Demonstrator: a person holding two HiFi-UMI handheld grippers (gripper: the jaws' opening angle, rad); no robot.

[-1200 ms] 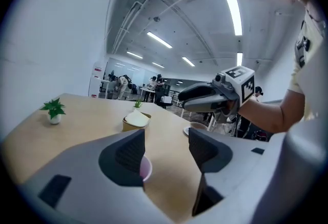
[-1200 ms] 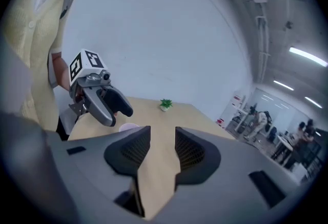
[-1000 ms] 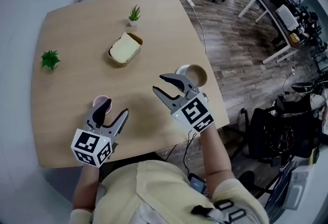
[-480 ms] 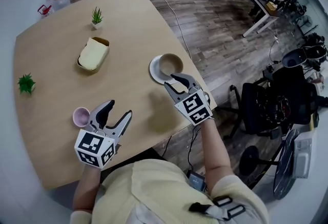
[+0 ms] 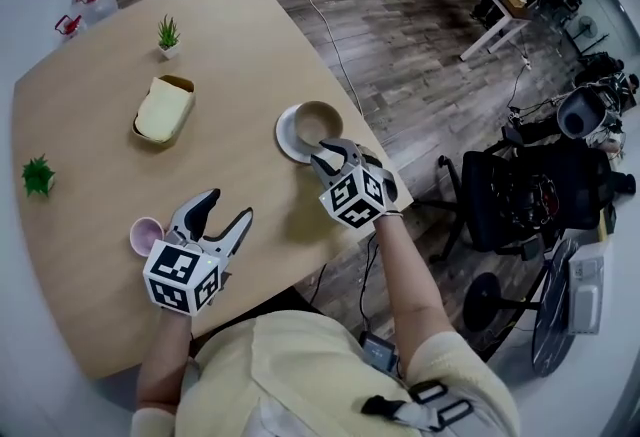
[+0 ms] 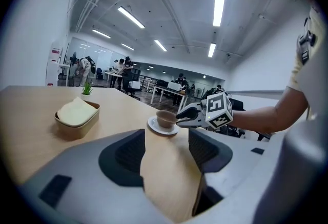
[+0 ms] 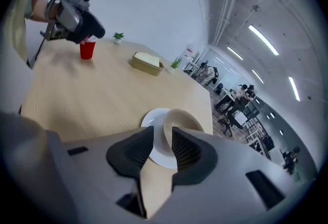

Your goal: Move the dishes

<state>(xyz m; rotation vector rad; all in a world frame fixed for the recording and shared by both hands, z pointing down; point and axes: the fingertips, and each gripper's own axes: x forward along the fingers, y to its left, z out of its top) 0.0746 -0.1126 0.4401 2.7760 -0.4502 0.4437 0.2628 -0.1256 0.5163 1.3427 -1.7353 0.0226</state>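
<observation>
While beside table edge, right gripper parted, just closing astride cup rim; left gripper open.

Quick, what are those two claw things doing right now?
Left gripper: jaws open, empty.
Right gripper: jaws open, just been closing around the cup wall, not yet gripping.

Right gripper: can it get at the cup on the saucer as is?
Probably yes. The right gripper is at the cup, pointing down at it. Its jaws are apart and have just been closing, with the cup's near wall between them. Nothing else stands by the saucer to block it.
</observation>
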